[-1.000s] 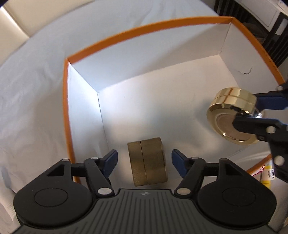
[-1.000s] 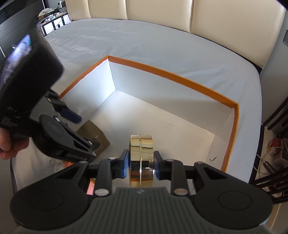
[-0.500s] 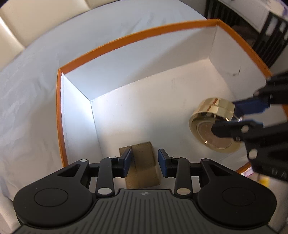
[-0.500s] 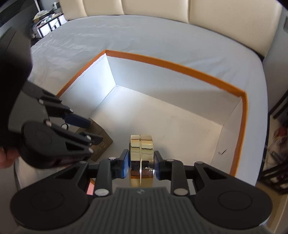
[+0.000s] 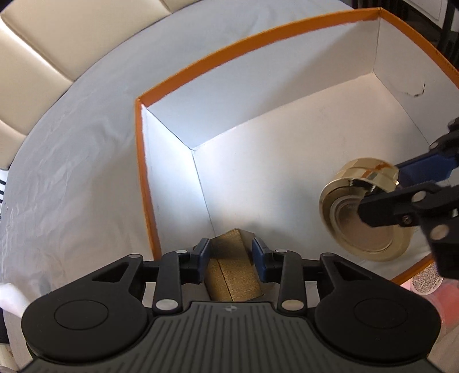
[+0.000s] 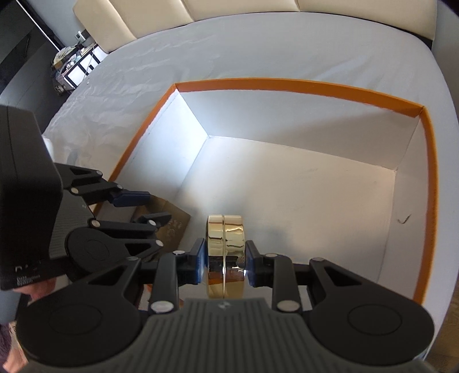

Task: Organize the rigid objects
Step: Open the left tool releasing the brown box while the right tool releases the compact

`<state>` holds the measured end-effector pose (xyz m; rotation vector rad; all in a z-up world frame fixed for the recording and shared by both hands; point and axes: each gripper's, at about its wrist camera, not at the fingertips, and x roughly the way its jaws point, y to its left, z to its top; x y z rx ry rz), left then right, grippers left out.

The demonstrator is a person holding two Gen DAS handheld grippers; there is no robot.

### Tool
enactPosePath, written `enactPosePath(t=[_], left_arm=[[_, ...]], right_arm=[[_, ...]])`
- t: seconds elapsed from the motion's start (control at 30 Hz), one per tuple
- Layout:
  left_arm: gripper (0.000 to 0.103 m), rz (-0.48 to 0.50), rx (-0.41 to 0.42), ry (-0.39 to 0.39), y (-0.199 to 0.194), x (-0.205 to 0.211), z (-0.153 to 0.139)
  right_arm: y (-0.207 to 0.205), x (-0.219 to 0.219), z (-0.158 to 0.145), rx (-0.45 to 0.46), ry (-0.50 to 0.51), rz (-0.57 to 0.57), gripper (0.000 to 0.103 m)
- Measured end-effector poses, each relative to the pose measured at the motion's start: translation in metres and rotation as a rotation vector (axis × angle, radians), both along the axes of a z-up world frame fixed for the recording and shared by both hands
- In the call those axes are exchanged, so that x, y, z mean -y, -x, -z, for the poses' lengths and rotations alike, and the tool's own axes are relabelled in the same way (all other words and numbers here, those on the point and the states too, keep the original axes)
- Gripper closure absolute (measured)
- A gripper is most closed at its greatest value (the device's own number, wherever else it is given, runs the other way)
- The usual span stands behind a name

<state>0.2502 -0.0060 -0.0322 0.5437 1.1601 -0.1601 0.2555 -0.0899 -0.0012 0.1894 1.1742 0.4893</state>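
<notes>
White bed sheet (image 6: 258, 51) surrounds orange-rimmed box (image 6: 287, 87), floor mostly bare.

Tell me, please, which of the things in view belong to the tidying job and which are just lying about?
Part of the job:
- orange-rimmed box
- shiny gold round case, gripped by the right gripper
- dull brown case, gripped by the left gripper

Just lying about:
- white sheet
- cream headboard
- labelled container outside the box
- cluttered shelf

Wrinkled white bed sheet (image 6: 258, 51) spread wide; cream padded leather headboard (image 6: 200, 14) at far edge; cluttered dark shelf (image 6: 71, 66) far left.
</notes>
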Motion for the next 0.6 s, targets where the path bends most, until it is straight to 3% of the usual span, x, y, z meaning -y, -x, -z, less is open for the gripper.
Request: enactPosePath(t=[0.23, 0.37, 0.6], left_arm=[[0.058, -0.045, 0.178, 0.211, 0.029, -0.031, -0.058], [0.055, -0.127, 0.265, 0.245, 0.04, -0.046, -0.075], [0.054, -0.184, 0.196, 0.271, 0.043, -0.06, -0.056]], right_arm=[[-0.003, -0.013, 0.003, -0.036, -0.02, 0.039, 0.075], [-0.012, -0.038, 0.01, -0.053, -0.003, 0.032, 0.075], [-0.022, -0.04, 0.029, -0.138, -0.009, 0.057, 0.075]])
